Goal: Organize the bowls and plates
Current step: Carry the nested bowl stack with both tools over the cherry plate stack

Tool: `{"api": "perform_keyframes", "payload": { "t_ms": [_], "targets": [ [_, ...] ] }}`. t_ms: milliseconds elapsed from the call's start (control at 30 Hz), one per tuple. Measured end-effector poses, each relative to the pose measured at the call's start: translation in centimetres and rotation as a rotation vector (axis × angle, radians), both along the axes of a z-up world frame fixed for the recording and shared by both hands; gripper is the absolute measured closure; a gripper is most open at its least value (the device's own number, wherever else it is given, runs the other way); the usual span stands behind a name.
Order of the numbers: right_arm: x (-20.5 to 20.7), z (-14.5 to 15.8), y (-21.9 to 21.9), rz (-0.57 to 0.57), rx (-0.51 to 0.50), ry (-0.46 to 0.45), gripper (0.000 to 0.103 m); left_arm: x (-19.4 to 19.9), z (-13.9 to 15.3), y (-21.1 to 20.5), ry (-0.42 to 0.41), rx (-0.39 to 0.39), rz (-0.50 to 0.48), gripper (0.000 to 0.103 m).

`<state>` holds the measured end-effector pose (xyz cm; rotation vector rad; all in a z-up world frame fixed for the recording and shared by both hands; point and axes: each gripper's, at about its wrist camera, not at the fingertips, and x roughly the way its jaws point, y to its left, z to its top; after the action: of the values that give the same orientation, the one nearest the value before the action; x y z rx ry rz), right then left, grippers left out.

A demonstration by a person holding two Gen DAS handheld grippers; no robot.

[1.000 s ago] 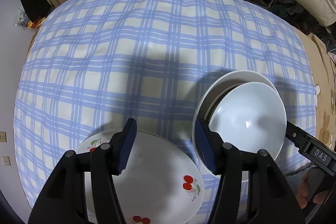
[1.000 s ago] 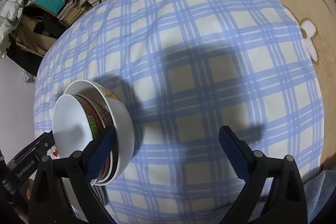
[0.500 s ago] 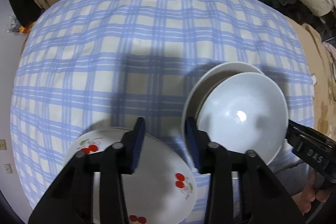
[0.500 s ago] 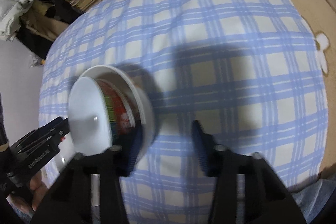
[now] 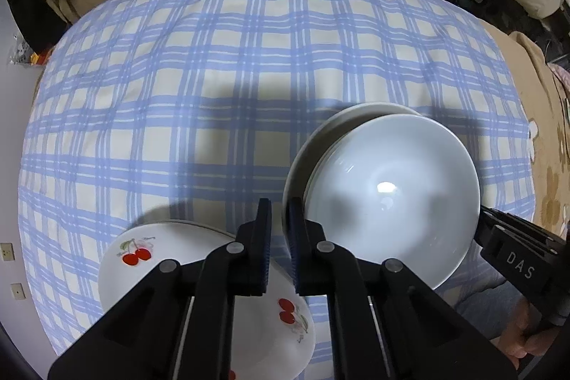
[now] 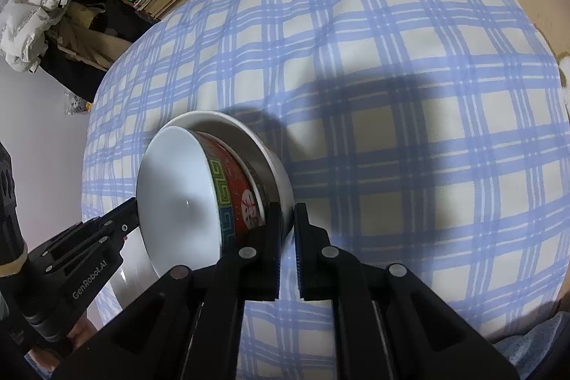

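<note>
left gripper (image 5: 278, 230): black, silver screws | fingers (image 5: 293, 237): blue pads | "DAS" marking

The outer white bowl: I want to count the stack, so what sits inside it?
Inside the outer white bowl nests a red patterned bowl, white inside. Whether another bowl hides between or beneath them cannot be seen.

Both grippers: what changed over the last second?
The left gripper went from half open to shut on the rim of the outer white bowl. The right gripper went from wide open to shut on the same bowl's opposite rim. The patterned bowl stays nested inside, the cherry plate stays on the checked cloth, and the stack has not visibly lifted.
</note>
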<state>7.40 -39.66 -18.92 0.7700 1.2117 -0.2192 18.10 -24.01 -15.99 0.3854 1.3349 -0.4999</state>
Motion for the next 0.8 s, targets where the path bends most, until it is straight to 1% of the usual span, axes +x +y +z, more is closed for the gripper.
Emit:
{"api": "perform_keyframes", "payload": {
  "t_ms": [67, 267, 433, 633, 733, 800],
  "targets": [
    [0.0, 0.1, 0.1, 0.001, -0.005, -0.002, 0.093, 0.3, -0.4, 0.2, 0.027, -0.024, 0.014, 0.100],
    [-0.2, 0.1, 0.2, -0.003, -0.021, -0.006, 0.093, 0.6, -0.7, 0.9, 0.052, -0.054, 0.058, 0.101],
    [-0.1, 0.1, 0.3, -0.014, -0.019, -0.004, 0.093, 0.7, -0.7, 1.1, 0.066, -0.050, 0.076, 0.101],
    [0.1, 0.1, 0.2, -0.022, -0.009, 0.011, 0.093, 1.0, -1.0, 0.6, 0.067, -0.030, 0.076, 0.101],
    [0.6, 0.0, 0.1, 0.000, -0.009, 0.023, 0.093, 1.0, -1.1, 0.1, 0.051, -0.010, 0.045, 0.101],
    [0.7, 0.0, 0.1, 0.018, -0.012, 0.023, 0.092, 0.9, -1.0, 0.1, 0.053, -0.014, 0.064, 0.101]
  ]
}}
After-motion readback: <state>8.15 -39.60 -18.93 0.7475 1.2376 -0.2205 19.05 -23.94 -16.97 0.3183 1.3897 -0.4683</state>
